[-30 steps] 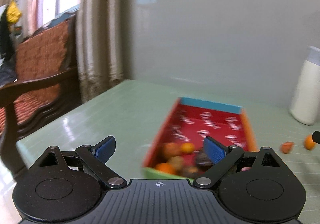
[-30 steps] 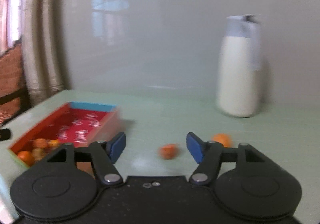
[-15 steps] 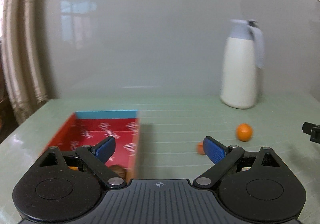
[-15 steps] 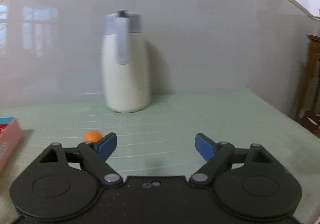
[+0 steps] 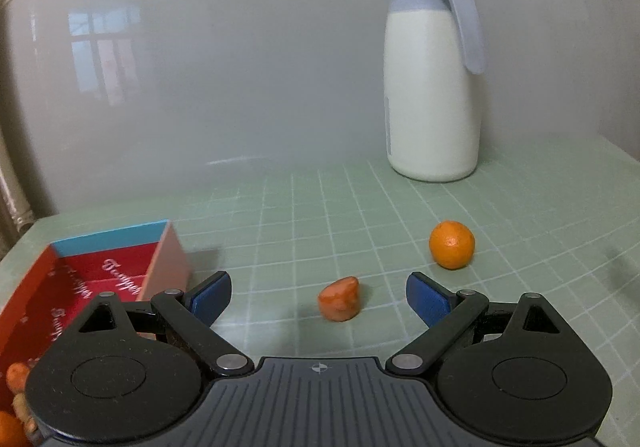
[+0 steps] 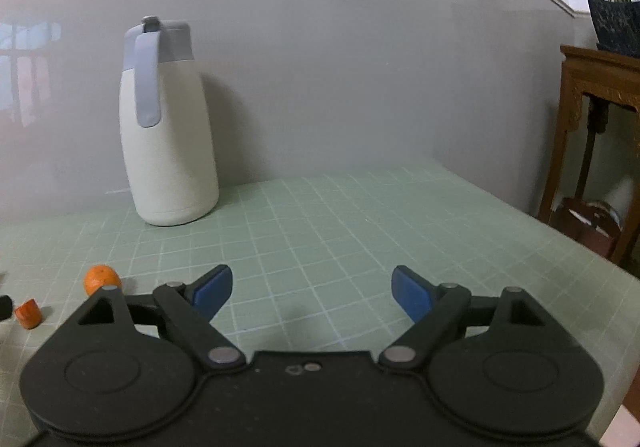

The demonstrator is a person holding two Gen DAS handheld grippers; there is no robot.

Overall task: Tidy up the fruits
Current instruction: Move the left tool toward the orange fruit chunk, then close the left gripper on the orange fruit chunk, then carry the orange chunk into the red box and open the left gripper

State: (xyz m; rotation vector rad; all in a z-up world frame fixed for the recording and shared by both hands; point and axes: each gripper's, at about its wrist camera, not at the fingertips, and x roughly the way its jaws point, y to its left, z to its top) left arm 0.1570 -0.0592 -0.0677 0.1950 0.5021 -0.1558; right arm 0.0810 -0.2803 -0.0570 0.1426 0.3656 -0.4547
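Observation:
In the left wrist view my left gripper (image 5: 319, 294) is open and empty, low over the green mat. A small orange-red fruit piece (image 5: 339, 298) lies between and just beyond its fingertips. A round orange (image 5: 452, 244) lies farther right. A red box with a blue end (image 5: 107, 266) sits at the left and holds several small fruits (image 5: 16, 387) at its near end. In the right wrist view my right gripper (image 6: 311, 290) is open and empty. The orange (image 6: 101, 278) and the fruit piece (image 6: 28, 313) lie far to its left.
A white jug with a grey lid and handle (image 5: 433, 83) stands at the back by the grey wall; it also shows in the right wrist view (image 6: 166, 123). A wooden side table with a plant (image 6: 600, 99) stands beyond the mat's right edge.
Both grippers have swung to the right. The left view moved off the box and now centres on the fruit piece and orange. The right view moved past the fruits toward the jug and table edge.

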